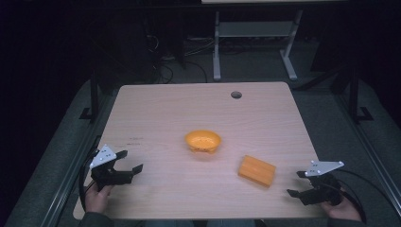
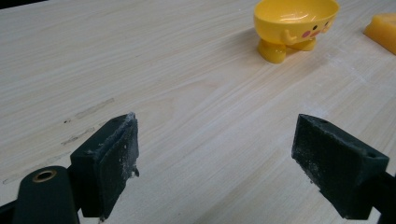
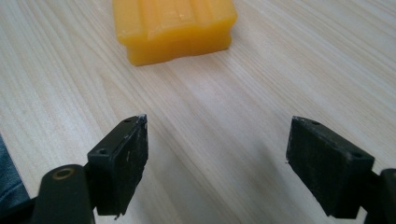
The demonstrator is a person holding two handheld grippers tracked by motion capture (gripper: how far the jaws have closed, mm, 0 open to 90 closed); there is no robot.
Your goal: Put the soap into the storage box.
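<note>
- The left gripper (image 1: 131, 162) hovers over the wooden table (image 1: 156, 109), well left of the yellow bowl (image 1: 203, 141), jaws spread wide and gripping nothing.
- That bowl stands upright near the table's middle; the left gripper view shows stubby feet and a painted face with pink cheeks on it.
- An orange ridged block (image 1: 257, 170) lies flat just right of the bowl, nearer the person.
- The right gripper (image 1: 297, 183) sits far right of the bowl, beyond the block, jaws parted and empty.
</note>
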